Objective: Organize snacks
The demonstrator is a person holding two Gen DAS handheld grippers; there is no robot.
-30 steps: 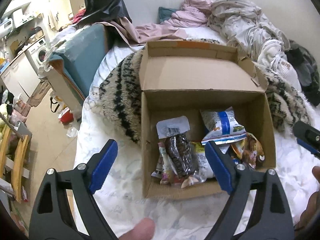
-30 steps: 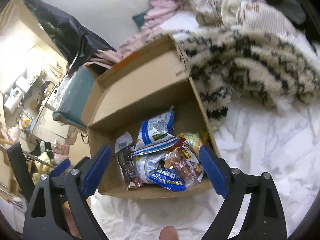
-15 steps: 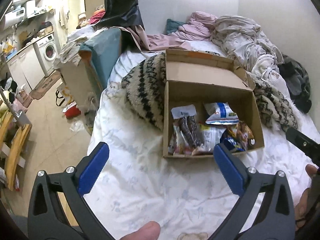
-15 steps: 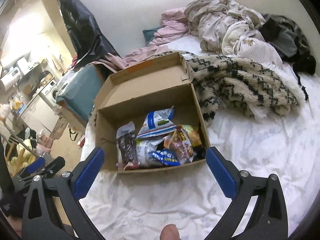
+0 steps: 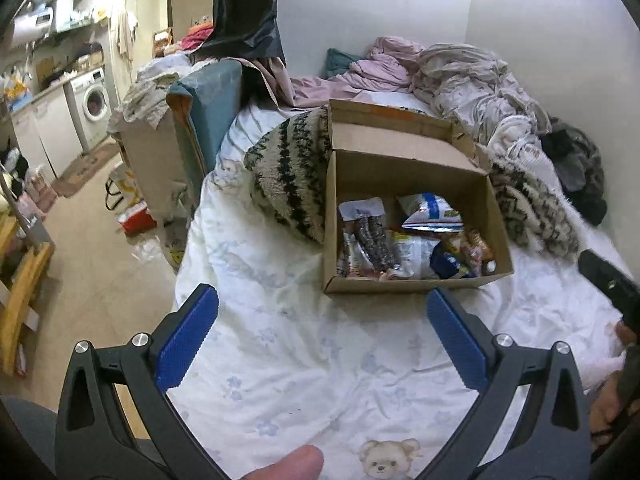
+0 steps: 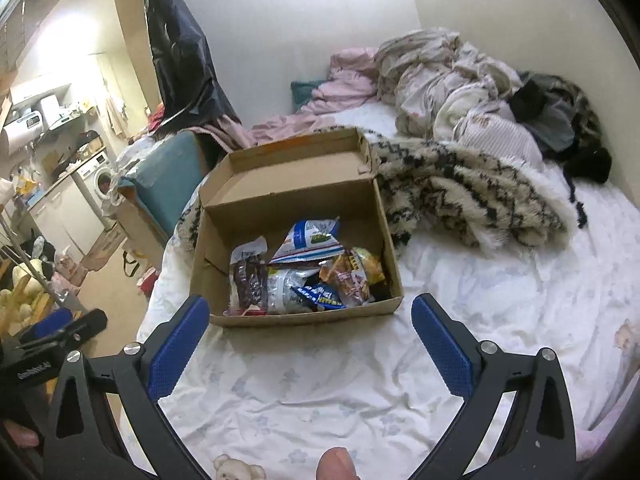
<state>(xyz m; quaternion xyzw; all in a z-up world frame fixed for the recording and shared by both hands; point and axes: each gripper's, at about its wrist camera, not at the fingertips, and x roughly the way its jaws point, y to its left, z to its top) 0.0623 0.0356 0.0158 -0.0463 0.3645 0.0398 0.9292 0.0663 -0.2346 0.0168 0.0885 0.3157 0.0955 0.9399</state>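
An open cardboard box (image 5: 408, 280) stands on the bed, its lid flap folded back; it also shows in the right wrist view (image 6: 304, 316). Several snack packets lie inside: a dark brown one (image 5: 374, 240) at the left, a white and blue bag (image 5: 432, 210) at the back, a blue packet (image 6: 320, 296) at the front. My left gripper (image 5: 322, 334) is open and empty, held back from the box's near side. My right gripper (image 6: 310, 344) is open and empty, also short of the box.
A black and cream fuzzy blanket (image 6: 472, 196) lies behind and to the right of the box. Crumpled bedding and clothes (image 6: 460, 88) pile up at the far wall. The bed's left edge (image 5: 188, 248) drops to the floor, with a teal-topped box (image 5: 200, 120) beside it.
Both grippers have drawn back and up from the box, which now looks smaller and farther away. Both stay open and empty. The snacks have not moved.
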